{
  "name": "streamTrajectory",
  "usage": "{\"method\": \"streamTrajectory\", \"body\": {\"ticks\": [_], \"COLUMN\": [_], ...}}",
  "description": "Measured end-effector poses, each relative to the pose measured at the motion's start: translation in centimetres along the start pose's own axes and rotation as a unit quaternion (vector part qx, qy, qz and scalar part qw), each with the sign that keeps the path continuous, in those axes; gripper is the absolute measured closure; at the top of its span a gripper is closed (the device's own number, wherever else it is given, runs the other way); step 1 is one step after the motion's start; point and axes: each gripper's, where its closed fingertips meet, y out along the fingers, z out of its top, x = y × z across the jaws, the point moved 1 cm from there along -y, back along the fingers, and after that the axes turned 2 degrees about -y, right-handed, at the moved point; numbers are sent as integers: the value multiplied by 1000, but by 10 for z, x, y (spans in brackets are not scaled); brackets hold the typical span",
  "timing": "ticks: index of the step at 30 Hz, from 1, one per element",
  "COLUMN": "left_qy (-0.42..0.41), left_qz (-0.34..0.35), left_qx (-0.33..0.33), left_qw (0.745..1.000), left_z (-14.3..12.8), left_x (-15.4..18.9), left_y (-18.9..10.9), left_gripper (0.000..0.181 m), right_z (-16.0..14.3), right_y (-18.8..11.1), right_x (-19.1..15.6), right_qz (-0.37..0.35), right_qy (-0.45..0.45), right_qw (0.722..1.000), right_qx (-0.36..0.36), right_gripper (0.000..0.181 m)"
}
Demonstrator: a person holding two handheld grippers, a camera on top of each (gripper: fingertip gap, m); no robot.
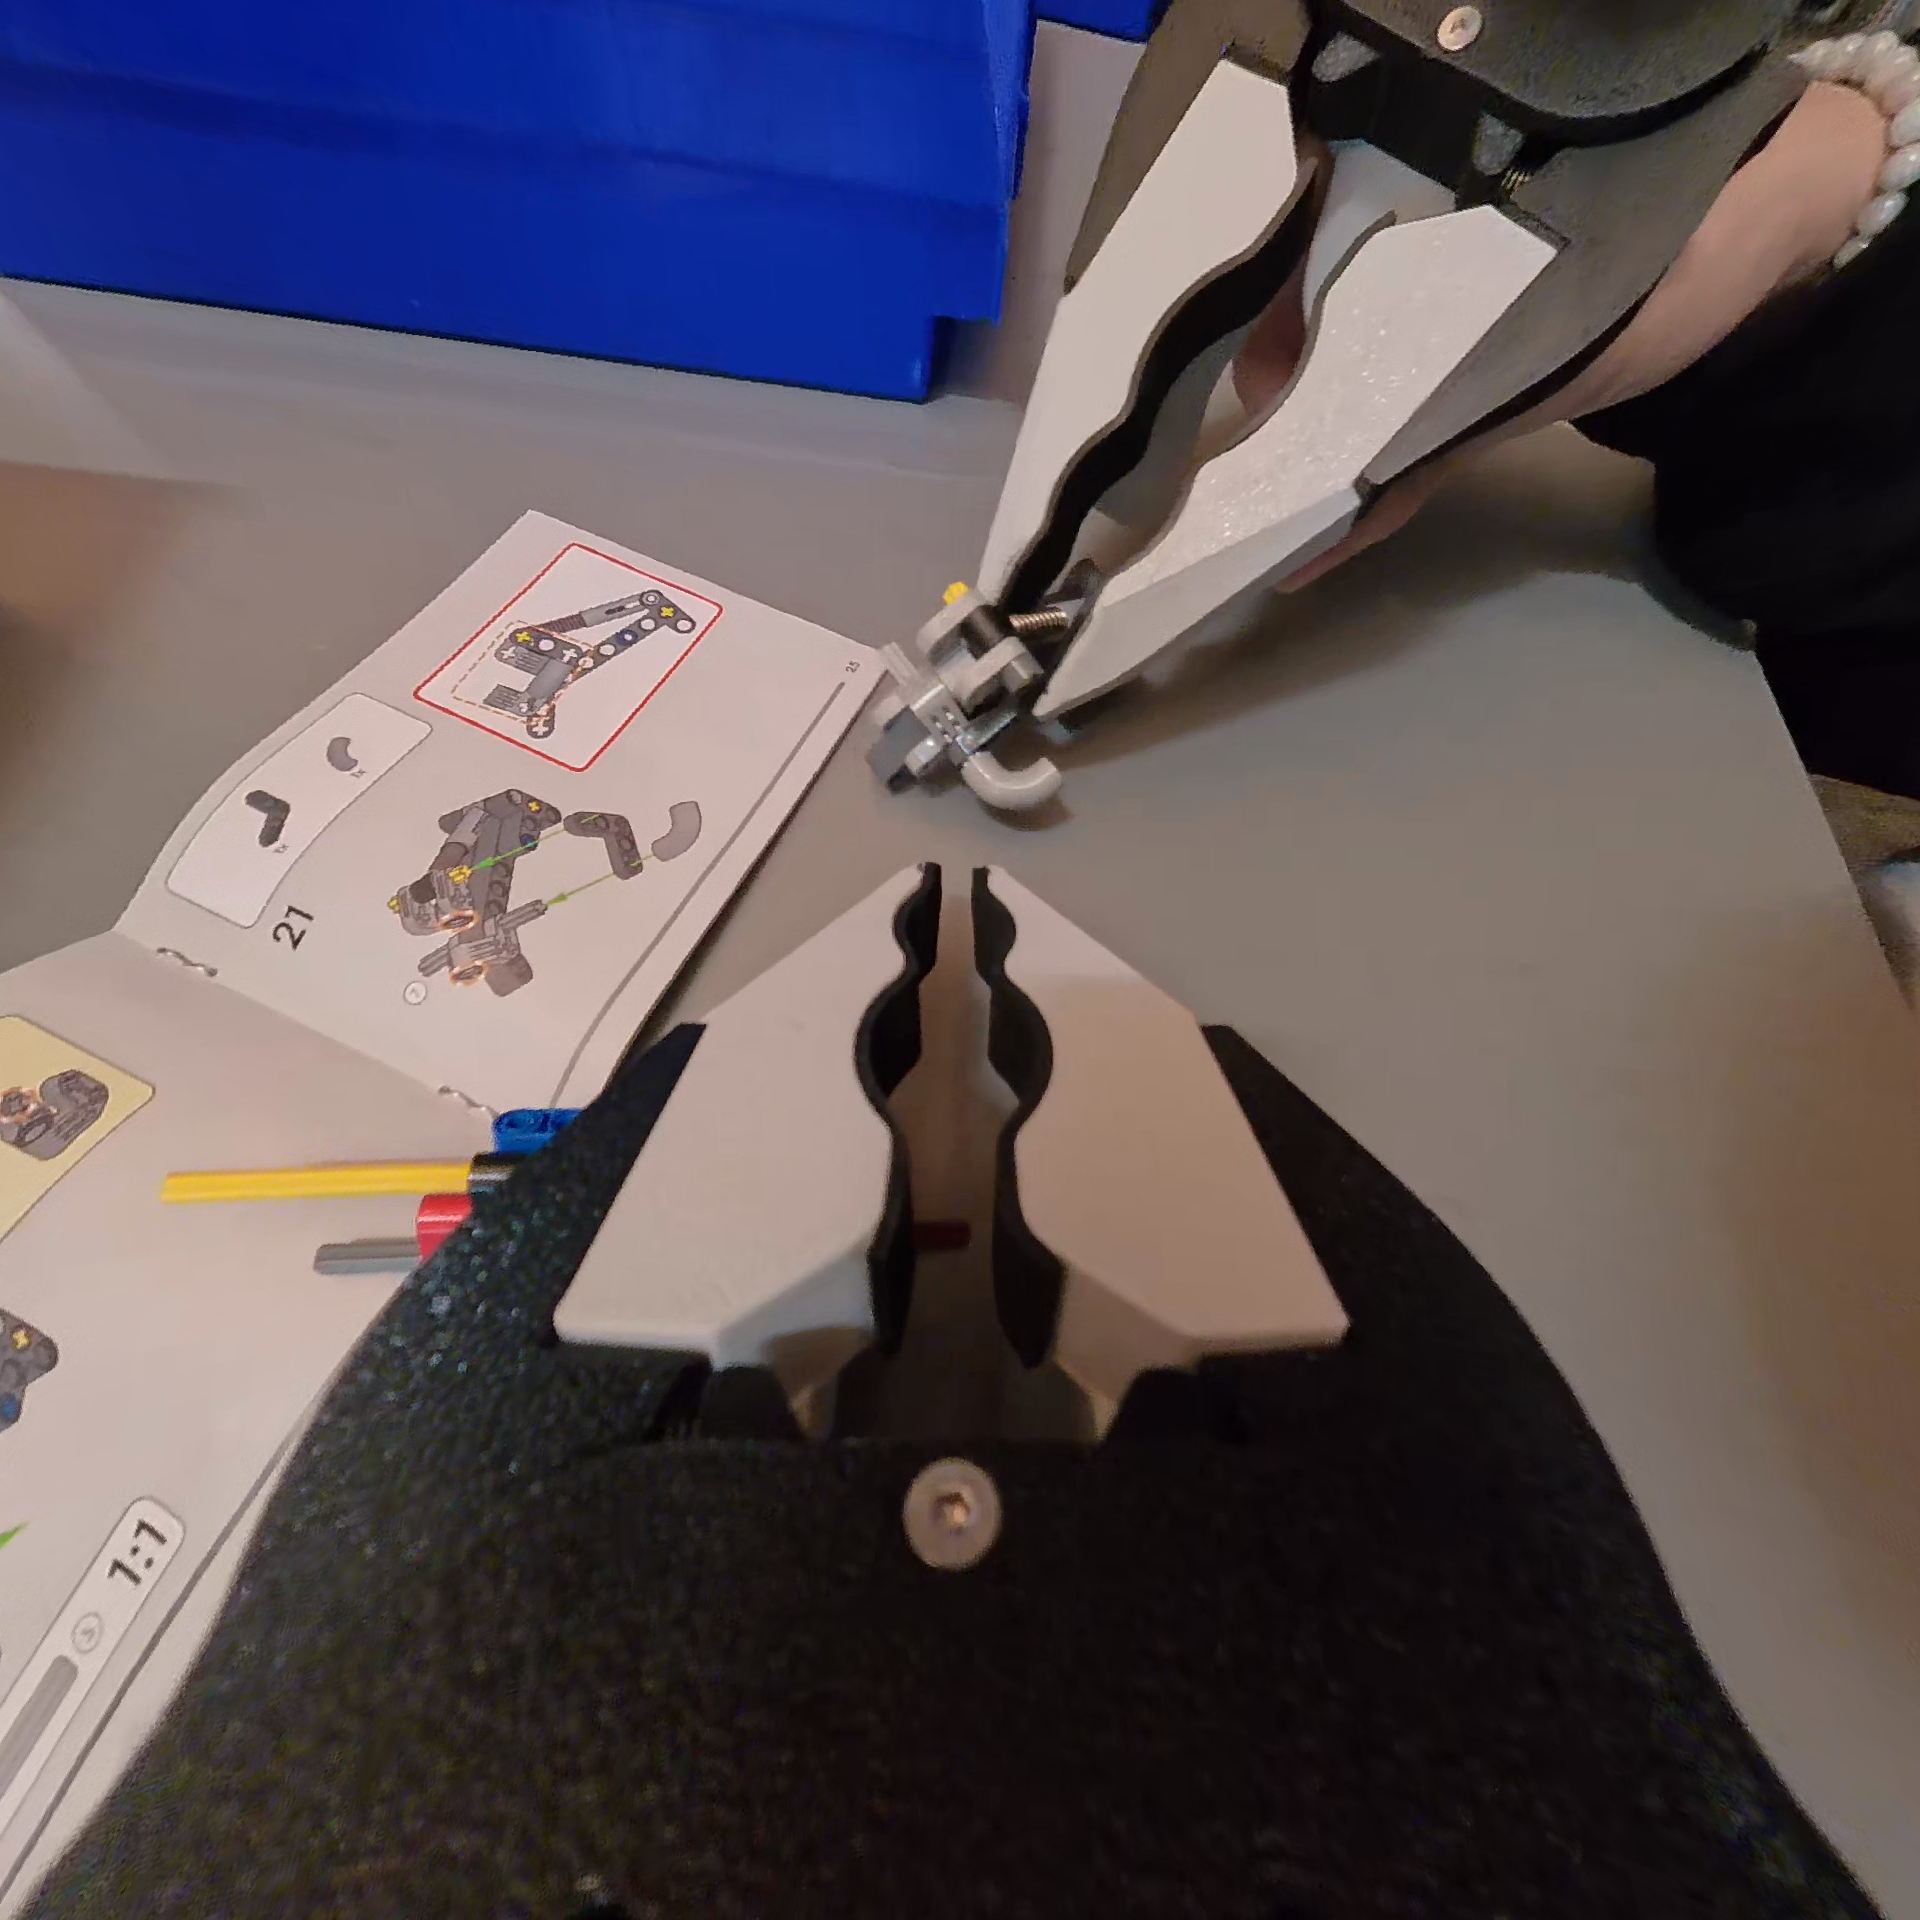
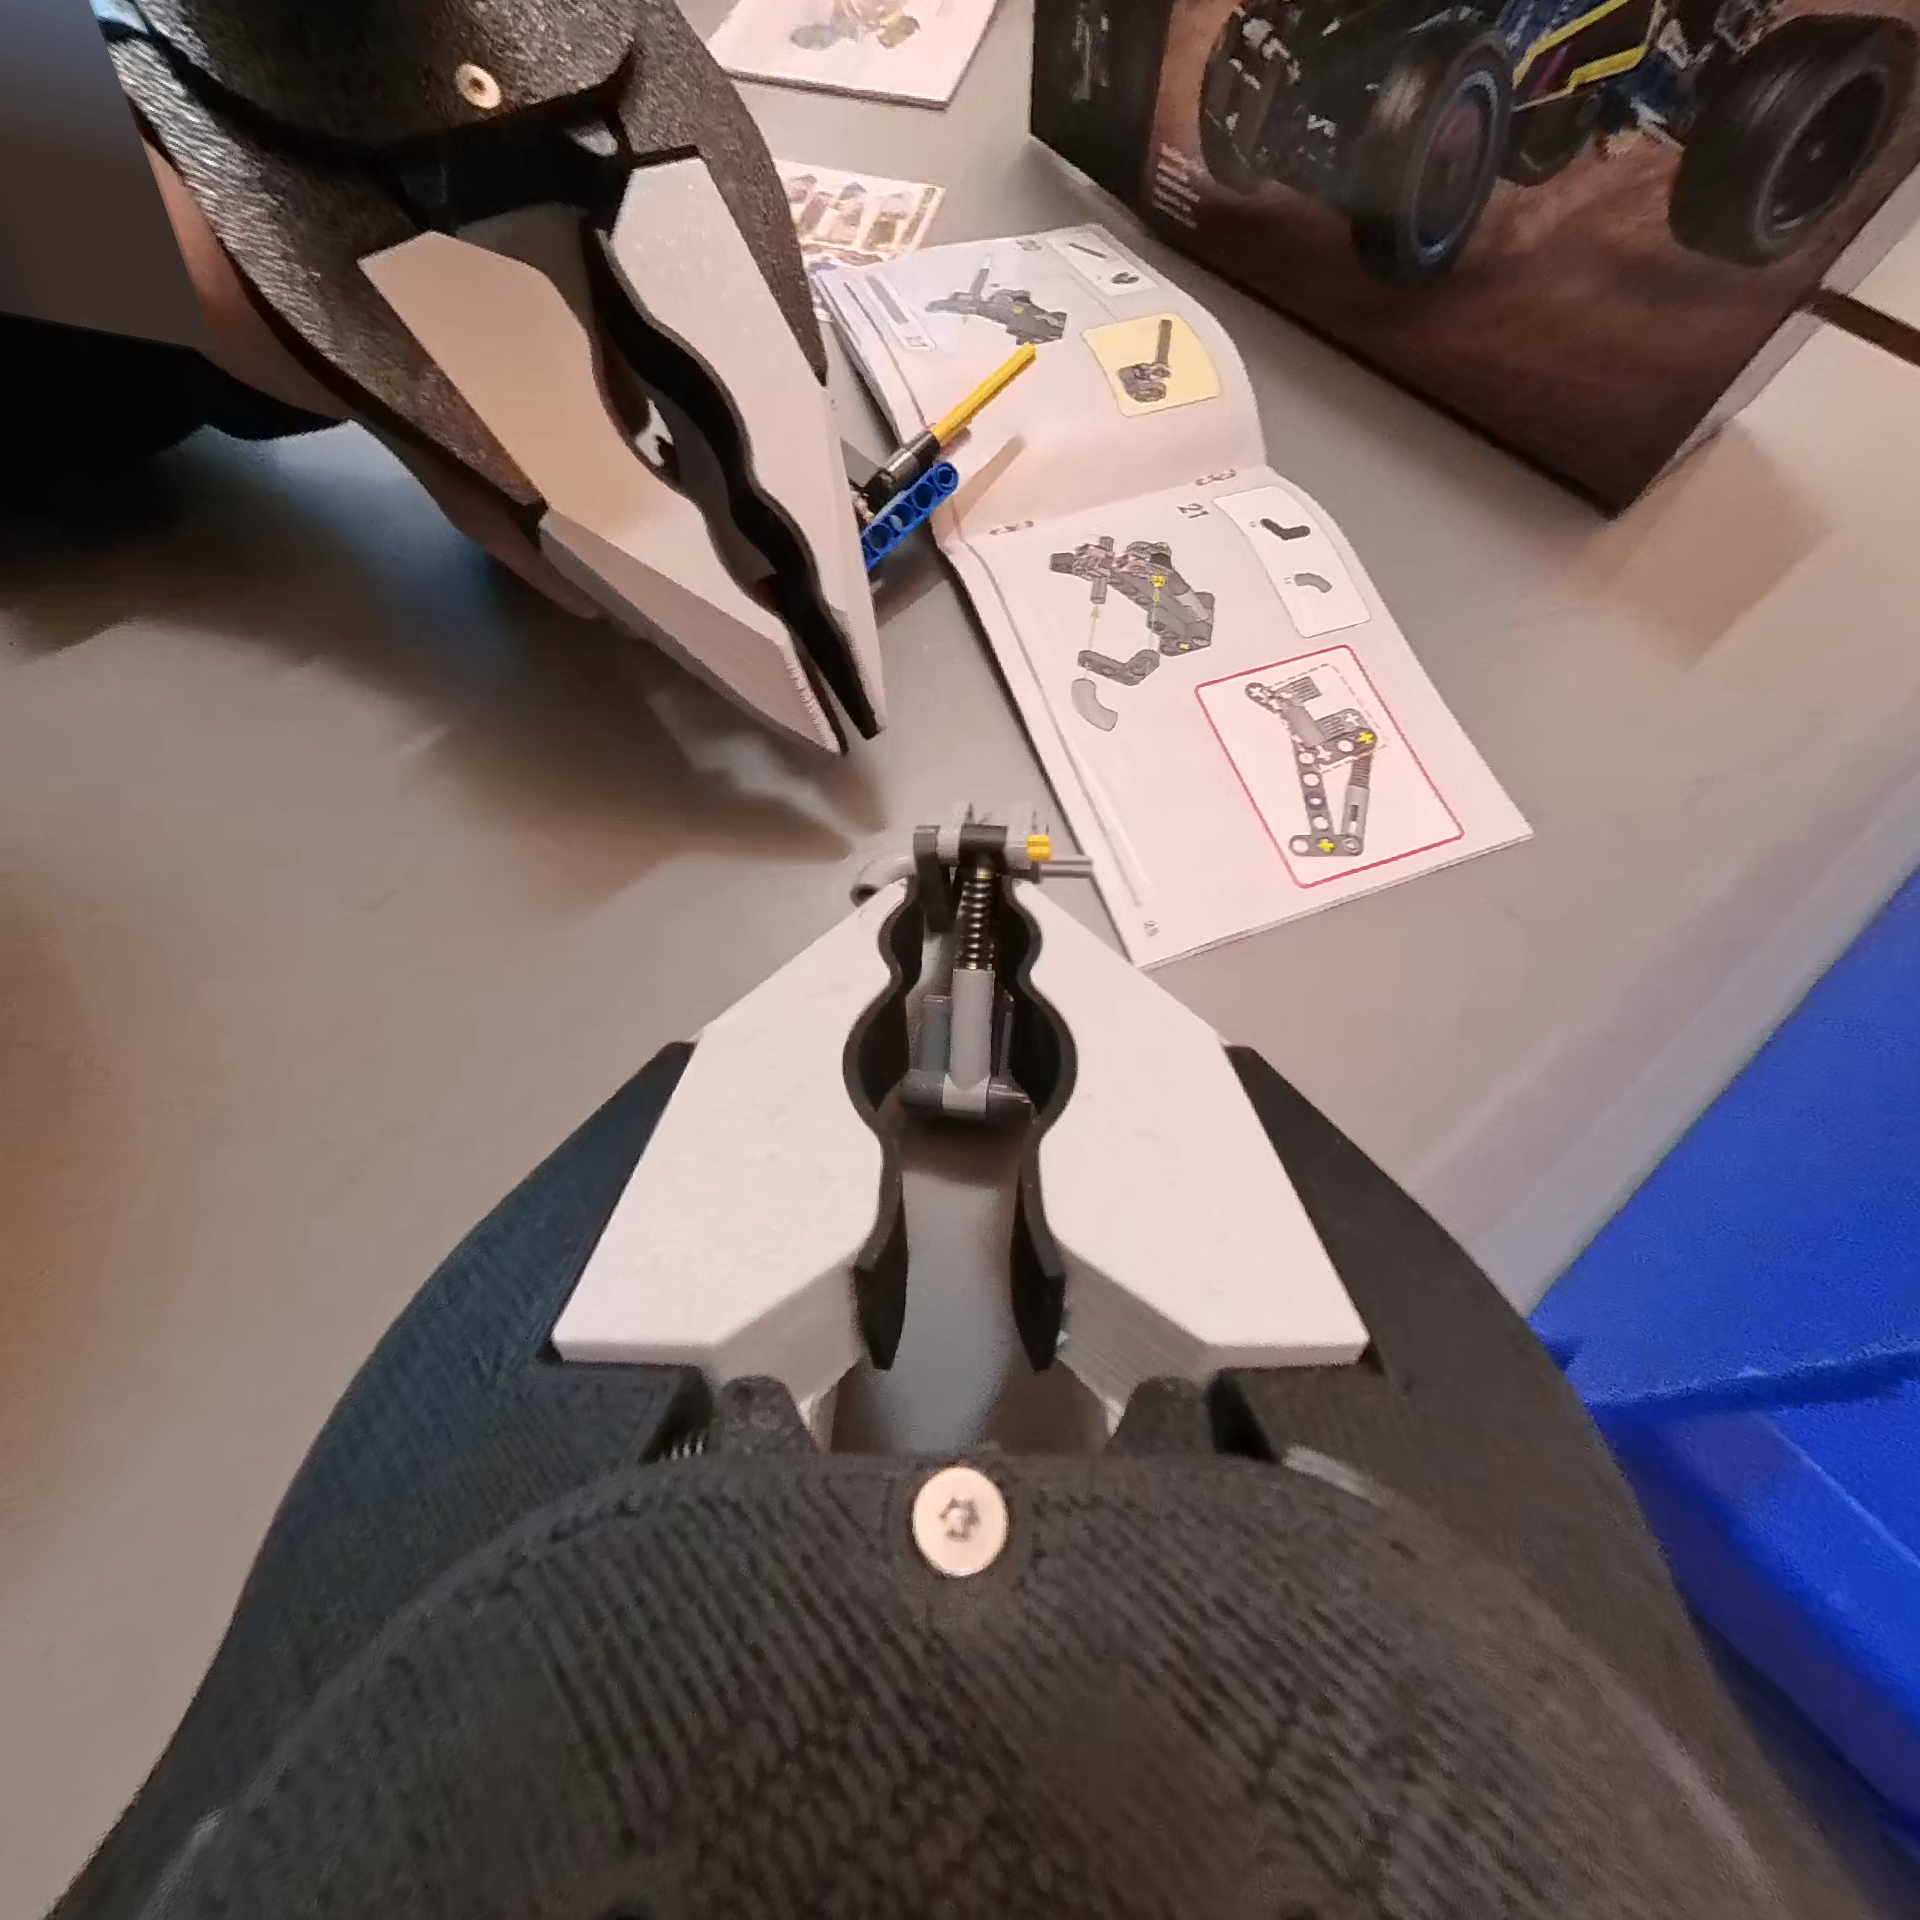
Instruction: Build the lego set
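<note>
Right tool [image 2: 961, 883]: clamped on the grey lego assembly [image 2: 961, 935], which runs lengthwise between its two fingers; the spring and a yellow pin show at the tips, and a grey end piece sits back in the wider hollow.
Assembly seen from the left wrist view: the grey lego assembly [image 1: 961, 696] sticks out past the right tool [image 1: 1023, 649] tips, low over the grey worktop [image 1: 1403, 987], with a curved light-grey piece at its lowest end.
Left tool [image 1: 956, 878]: fingers nearly together with a thin slit at the tips; a small dark red thing shows deep in the gap, too small to tell whether it is gripped.
Gap between the two: tips point at each other, near, not touching.
Instruction booklet [image 1: 499, 790]: lying open just beside the assembly.
Loose parts: a yellow rod [image 1: 312, 1182], red and grey bits and a blue beam [image 2: 904, 514] lie on the booklet, partly hidden behind the left tool.
Edges: blue bins [image 1: 499, 177] and set box [image 2: 1455, 208] are cut off by the frame.
</note>
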Motion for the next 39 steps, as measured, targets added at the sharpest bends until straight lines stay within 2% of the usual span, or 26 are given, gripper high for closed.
{"method": "streamTrajectory", "body": {"ticks": [2, 4, 8, 11, 13, 15, 17, 19, 22, 27, 39], "left_qy": [3, 4, 24, 43, 59, 107, 195, 285, 370, 446, 450], "left_qz": [1, -6, -17, 14, 63, 134, 212, 254, 218, 210, 191], "left_qx": [-3, -10, -16, 4, 45, 94, 127, 110, 62, 52, 58], "left_qw": [1000, 1000, 999, 999, 995, 981, 949, 918, 901, 869, 870], "left_z": [-1, -2, -4, 0, 9, 19, 26, 23, 10, 6, 3], "left_x": [1, 6, 16, 14, 8, 2, 1, 5, 20, 32, 35], "left_y": [1, 3, 5, 2, -6, -18, -25, -20, -1, 5, 6], "left_gripper": [179, 179, 179, 181, 181, 181, 181, 181, 181, 181, 181], "right_z": [-3, -3, -12, -18, -19, -20, -23, -31, -32, -32, -31], "right_y": [0, -1, -7, -12, -13, -13, -10, -6, -4, -4, -6], "right_x": [-5, -3, 3, 7, 7, 7, 8, 2, -2, -2, -11], "right_qz": [22, 14, -3, -8, -10, -15, -19, -2, 10, 18, 57], "right_qy": [5, 2, -20, -4, 17, 6, -8, -20, -27, -21, -24], "right_qw": [1000, 1000, 999, 1000, 1000, 1000, 999, 998, 998, 998, 997], "right_qx": [-4, -5, -29, -21, -5, -10, -25, -55, -59, -60, -52], "right_gripper": [169, 169, 148, 151, 157, 157, 157, 157, 158, 158, 140]}}
